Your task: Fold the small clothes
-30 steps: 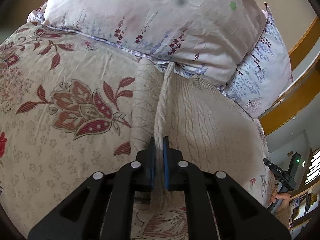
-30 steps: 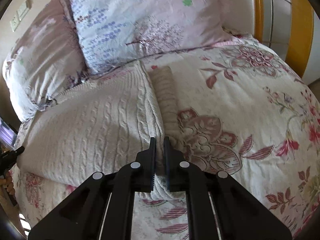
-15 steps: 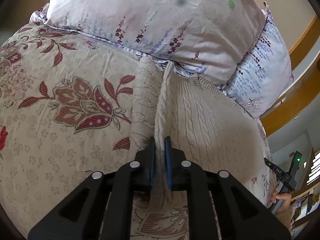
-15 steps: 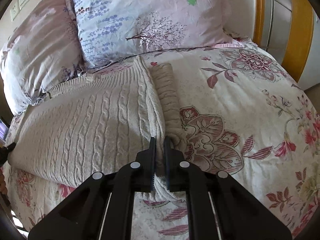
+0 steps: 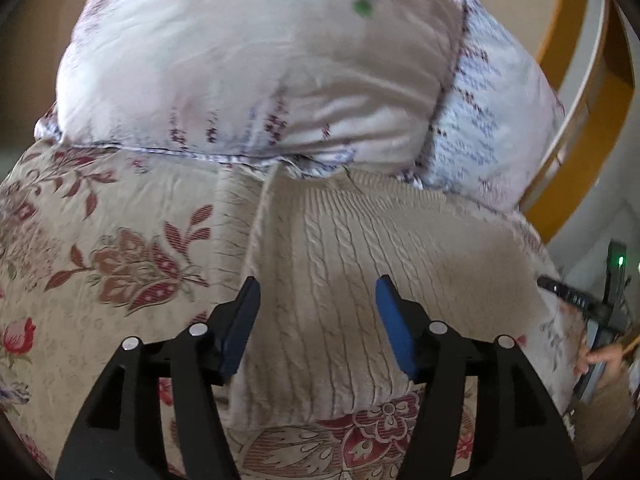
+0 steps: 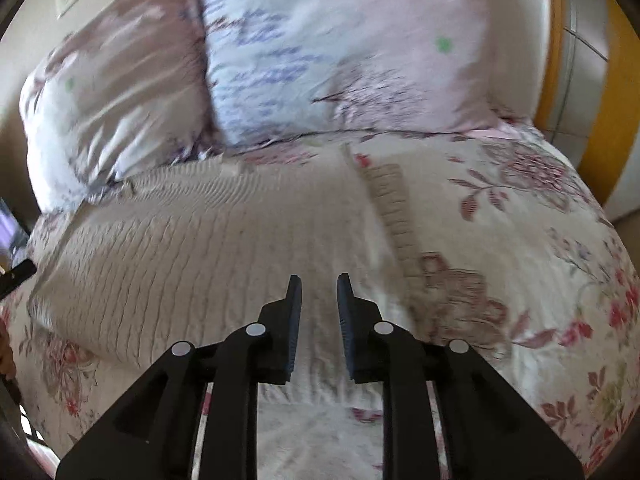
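Note:
A cream cable-knit sweater lies flat on the floral bedspread, its far edge against the pillows. It also shows in the right wrist view, with a ribbed sleeve or hem strip along its right side. My left gripper is open wide and empty just above the sweater's near left part. My right gripper is open, jaws a little apart, empty, above the sweater's near right edge.
Two pale floral pillows lie at the head of the bed, also in the right wrist view. A wooden bed frame curves at the right. The other gripper and a hand show at the far right.
Both grippers have opened and let go of the sweater's edges, the left one wide. The sweater now lies flat. Both cameras have moved, so the views are blurred.

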### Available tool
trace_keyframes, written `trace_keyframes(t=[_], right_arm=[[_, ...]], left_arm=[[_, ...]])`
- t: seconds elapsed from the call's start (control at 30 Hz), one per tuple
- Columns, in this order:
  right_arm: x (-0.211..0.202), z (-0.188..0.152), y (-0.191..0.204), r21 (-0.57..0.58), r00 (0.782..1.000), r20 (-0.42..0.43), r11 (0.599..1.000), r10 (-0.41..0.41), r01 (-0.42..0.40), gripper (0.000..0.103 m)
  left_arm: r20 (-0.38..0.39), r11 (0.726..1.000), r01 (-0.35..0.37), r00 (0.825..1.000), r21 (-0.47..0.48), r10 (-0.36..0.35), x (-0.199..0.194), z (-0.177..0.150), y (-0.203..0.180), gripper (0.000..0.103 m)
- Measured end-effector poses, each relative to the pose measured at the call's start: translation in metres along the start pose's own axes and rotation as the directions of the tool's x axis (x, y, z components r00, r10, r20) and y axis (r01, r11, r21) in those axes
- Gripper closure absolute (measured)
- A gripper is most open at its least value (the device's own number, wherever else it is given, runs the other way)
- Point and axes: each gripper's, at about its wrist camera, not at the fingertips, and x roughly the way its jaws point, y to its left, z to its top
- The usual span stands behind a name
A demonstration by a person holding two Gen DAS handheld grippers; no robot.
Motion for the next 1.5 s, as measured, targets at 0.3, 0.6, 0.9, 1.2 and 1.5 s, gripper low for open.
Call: trace_keyframes(t=[0.3,0.6,0.9,1.2,1.5], right_arm=[[0.021,-0.017,-0.002,-0.024,0.997,-0.064,0.999,-0.031,0.030,0.060],[0.011,0.006,0.025,-0.054,1.000,-0.030,0.999,0.001,-0.003,0.050],[0.035,0.020,0.083,-0.145,0.996,-0.045,0.986,0.079,-0.084,0.050],[0.057,0.009,0.104,-0.238,0.999,-0.043,0.971,0.002,-0.013,0.045],[0.058,0.009,0.103,-0.240,0.999,-0.038,0.970,0.016,-0.025,0.045]], left_arm=[[-0.062,0.999,-0.026,0.998,0.025,0.027,0.020,-0.012,0.001,0.038],[-0.005,0.982,0.038,0.999,-0.186,-0.040,-0.002,0.008,0.038,0.032],[-0.040,0.920,0.082,0.994,-0.383,-0.105,0.018,0.020,0.075,0.031],[-0.059,0.901,0.101,0.989,-0.421,-0.138,0.039,0.021,0.074,0.030],[-0.050,0.901,0.099,0.990,-0.423,-0.132,0.047,0.026,0.070,0.030]])
